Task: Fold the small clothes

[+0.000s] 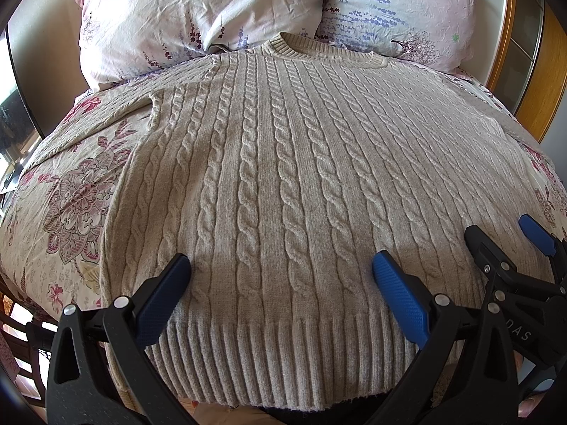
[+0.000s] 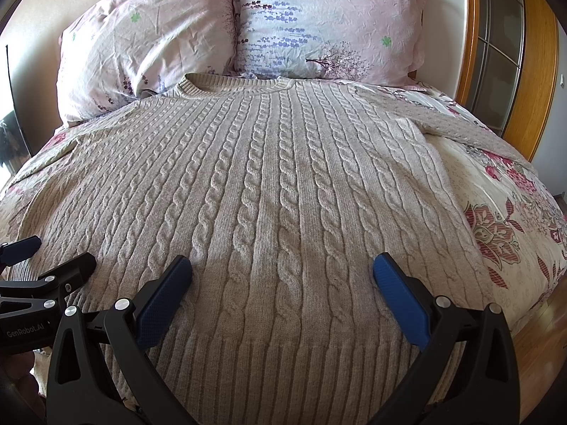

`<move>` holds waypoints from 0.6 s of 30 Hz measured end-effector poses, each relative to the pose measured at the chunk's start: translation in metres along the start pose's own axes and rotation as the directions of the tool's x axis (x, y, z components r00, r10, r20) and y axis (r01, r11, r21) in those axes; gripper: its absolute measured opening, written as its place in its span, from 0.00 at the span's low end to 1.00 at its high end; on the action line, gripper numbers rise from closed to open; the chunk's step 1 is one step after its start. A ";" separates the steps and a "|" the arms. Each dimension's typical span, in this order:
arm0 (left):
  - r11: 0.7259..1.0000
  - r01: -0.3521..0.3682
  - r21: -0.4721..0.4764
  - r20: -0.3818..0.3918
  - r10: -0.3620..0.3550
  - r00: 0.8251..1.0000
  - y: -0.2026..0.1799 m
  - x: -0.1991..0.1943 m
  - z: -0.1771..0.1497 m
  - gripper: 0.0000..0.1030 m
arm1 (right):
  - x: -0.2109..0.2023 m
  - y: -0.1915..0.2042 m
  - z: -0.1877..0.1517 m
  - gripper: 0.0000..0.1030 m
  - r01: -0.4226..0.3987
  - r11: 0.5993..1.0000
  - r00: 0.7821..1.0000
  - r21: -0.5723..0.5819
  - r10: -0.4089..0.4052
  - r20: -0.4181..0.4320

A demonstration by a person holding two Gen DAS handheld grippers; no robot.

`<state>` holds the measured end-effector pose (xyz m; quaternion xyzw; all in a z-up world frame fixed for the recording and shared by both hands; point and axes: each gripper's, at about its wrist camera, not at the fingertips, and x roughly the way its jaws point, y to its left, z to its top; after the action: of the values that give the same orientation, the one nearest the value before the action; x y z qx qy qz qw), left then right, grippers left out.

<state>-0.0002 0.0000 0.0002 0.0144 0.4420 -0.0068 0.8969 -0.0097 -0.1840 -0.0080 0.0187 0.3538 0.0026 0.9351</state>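
The left gripper (image 1: 281, 269) hung with its jaws spread wide over the lower part of the sweater (image 1: 276, 184), gripping nothing; its blue pads (image 1: 400, 301) sat above the cable knit just short of the ribbed hem (image 1: 276, 357). The right gripper (image 2: 282, 269) was likewise wide open and empty, poised over the same lower stretch of the sweater (image 2: 269, 191), a little further to the right. Each showed in the other's view: the right gripper (image 1: 510, 248) at the left camera's right edge, the left gripper (image 2: 53, 255) at the right camera's left edge, so the two were close together, side by side.

The sweater, beige, lay flat and face up on the bed (image 1: 67, 191), hem nearest the grippers, collar (image 1: 319, 47) at the far end touching the pillows (image 1: 198, 17). One sleeve (image 2: 460, 124) stretched out to the right over the floral cover (image 2: 496, 219); the other sleeve (image 1: 92, 120) ran out to the left. Two pink flowered pillows (image 2: 319, 17) leaned at the head of the bed. A wooden-framed door (image 2: 503, 53) stood to the right.
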 end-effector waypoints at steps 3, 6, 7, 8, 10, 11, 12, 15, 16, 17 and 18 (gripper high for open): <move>1.000 0.000 -0.001 0.000 0.000 1.000 0.000 0.000 0.000 0.98 | 0.001 0.001 0.001 0.99 0.000 1.000 1.000 -0.001 0.000 -0.001; 1.000 0.000 0.000 -0.001 0.000 1.000 0.000 0.000 0.000 0.98 | 0.001 0.001 0.001 0.99 -0.004 1.000 1.000 -0.003 0.004 -0.006; 1.000 0.000 0.000 -0.001 0.000 1.000 0.000 0.000 0.000 0.98 | 0.001 0.001 0.001 0.99 -0.006 1.000 1.000 -0.003 0.006 -0.008; 1.000 -0.001 0.000 -0.001 0.001 1.000 0.000 0.000 0.000 0.98 | 0.000 0.000 0.000 0.99 -0.007 1.000 1.000 -0.003 0.007 -0.010; 1.000 -0.001 -0.002 -0.001 0.001 1.000 0.000 0.000 0.000 0.98 | -0.001 0.001 0.001 0.99 -0.006 1.000 1.000 -0.004 0.006 -0.010; 1.000 -0.001 -0.002 -0.001 0.001 1.000 0.000 0.000 0.000 0.98 | -0.001 0.001 0.002 0.99 -0.006 1.000 1.000 -0.003 0.006 -0.011; 1.000 0.000 -0.002 0.001 0.000 1.000 0.000 0.000 0.000 0.98 | -0.001 0.000 0.001 0.99 -0.008 1.000 1.000 -0.005 0.008 -0.010; 1.000 0.000 0.001 0.001 0.000 1.000 0.000 0.000 -0.001 0.98 | -0.003 -0.002 0.001 0.99 -0.022 1.000 1.000 -0.020 0.022 -0.009; 1.000 0.001 0.001 -0.002 -0.001 1.000 0.001 0.000 0.001 0.98 | -0.001 -0.001 -0.001 0.99 -0.031 0.999 1.000 -0.028 0.030 -0.009; 1.000 -0.001 0.004 -0.008 0.001 1.000 0.001 0.000 0.002 0.98 | 0.002 0.000 0.001 0.99 -0.039 0.999 0.999 -0.037 0.039 -0.005; 1.000 -0.003 0.010 -0.014 0.004 1.000 0.000 0.000 0.004 0.98 | 0.002 -0.001 0.001 0.99 -0.056 0.997 0.998 -0.055 0.057 0.004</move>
<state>0.0031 -0.0002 0.0032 0.0199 0.4480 -0.0074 0.8938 -0.0077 -0.1850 -0.0085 0.0030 0.3502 0.0387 0.9359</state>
